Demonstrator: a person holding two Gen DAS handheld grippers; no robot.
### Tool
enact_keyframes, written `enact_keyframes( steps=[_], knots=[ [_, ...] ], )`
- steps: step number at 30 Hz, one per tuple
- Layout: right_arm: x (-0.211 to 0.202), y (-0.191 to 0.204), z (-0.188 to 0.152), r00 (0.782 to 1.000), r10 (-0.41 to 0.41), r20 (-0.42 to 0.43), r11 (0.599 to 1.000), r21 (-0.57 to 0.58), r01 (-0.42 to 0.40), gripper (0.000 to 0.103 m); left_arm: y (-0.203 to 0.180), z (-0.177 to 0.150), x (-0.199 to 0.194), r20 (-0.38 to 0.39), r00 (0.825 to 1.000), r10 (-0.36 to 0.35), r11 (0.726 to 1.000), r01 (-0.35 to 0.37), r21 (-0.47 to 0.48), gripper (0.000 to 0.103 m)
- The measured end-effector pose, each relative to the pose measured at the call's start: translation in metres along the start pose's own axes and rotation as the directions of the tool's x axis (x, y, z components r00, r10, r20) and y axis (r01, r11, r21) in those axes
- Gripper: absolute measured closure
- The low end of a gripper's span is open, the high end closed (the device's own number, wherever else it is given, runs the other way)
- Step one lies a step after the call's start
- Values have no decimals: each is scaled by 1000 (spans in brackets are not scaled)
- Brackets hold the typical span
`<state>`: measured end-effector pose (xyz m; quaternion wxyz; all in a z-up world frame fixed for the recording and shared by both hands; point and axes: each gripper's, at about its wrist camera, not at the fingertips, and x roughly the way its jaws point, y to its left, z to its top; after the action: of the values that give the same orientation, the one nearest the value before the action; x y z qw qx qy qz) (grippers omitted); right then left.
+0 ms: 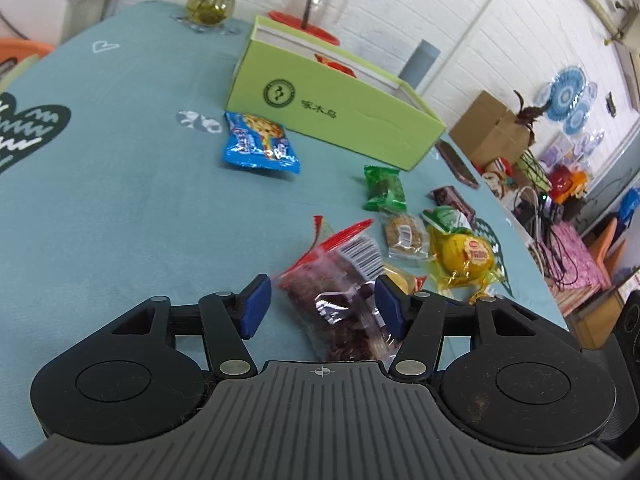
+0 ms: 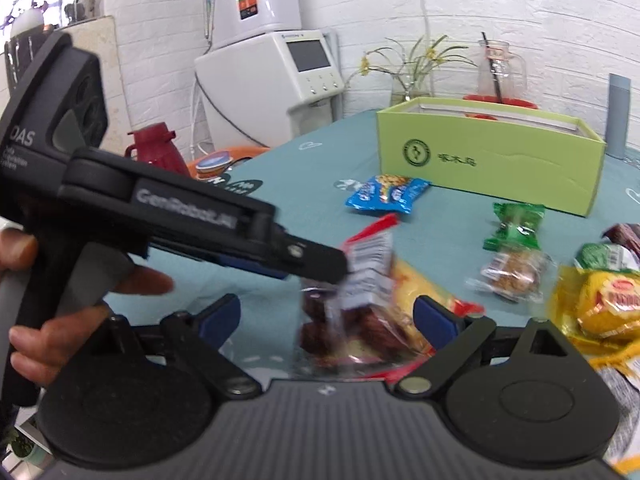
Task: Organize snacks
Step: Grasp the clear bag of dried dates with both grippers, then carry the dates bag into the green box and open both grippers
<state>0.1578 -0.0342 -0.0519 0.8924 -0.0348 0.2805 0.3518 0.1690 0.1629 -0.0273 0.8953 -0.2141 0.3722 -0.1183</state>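
Snack bag (image 1: 344, 256) between L tool (image 1: 323, 302) pads.
I read L tool open, one pad off bag; R tool (image 2: 328, 316) open.

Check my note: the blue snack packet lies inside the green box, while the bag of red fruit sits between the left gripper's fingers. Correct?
Not quite. The blue snack packet lies on the teal tablecloth in front of the green box, not inside it, as the left wrist view shows. The rest stands.
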Motion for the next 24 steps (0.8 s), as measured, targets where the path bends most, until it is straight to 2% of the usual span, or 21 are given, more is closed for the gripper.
enact_keyframes(
  steps=[2, 5, 8, 10, 14, 21, 24],
  knots=[
    [-2, 0, -3, 1000, 10, -12, 1000, 17, -10, 9, 2, -1, 0, -3, 1000, -16, 1000, 16, -14, 63],
    [-3, 3, -6, 999, 48, -17, 998, 46, -47, 9, 3, -3, -1, 2, 1000, -3, 1000, 3, -16, 62],
    [11, 3, -5, 992, 99, -78, 993, 65, -94, 9, 6, -4, -3, -3, 1000, 0, 1000, 0, -29, 61],
    [18, 1, -5, 986, 142, -91, 987, 90, -133, 9, 9, -5, -4, 3, 1000, 0, 999, 0, -36, 59],
    [34, 1, 2, 990, 103, -92, 993, 58, -98, 9, 8, -4, -2, -5, 1000, 30, 999, -30, -32, 59],
    [16, 6, -13, 993, 87, -83, 996, 31, -84, 9, 3, -19, -2, -73, 997, -14, 998, 9, -69, 52],
    [19, 11, -14, 992, 90, -88, 996, -6, -90, 9, -5, -21, 2, -83, 997, 4, 999, -8, -47, 50]
  ],
)
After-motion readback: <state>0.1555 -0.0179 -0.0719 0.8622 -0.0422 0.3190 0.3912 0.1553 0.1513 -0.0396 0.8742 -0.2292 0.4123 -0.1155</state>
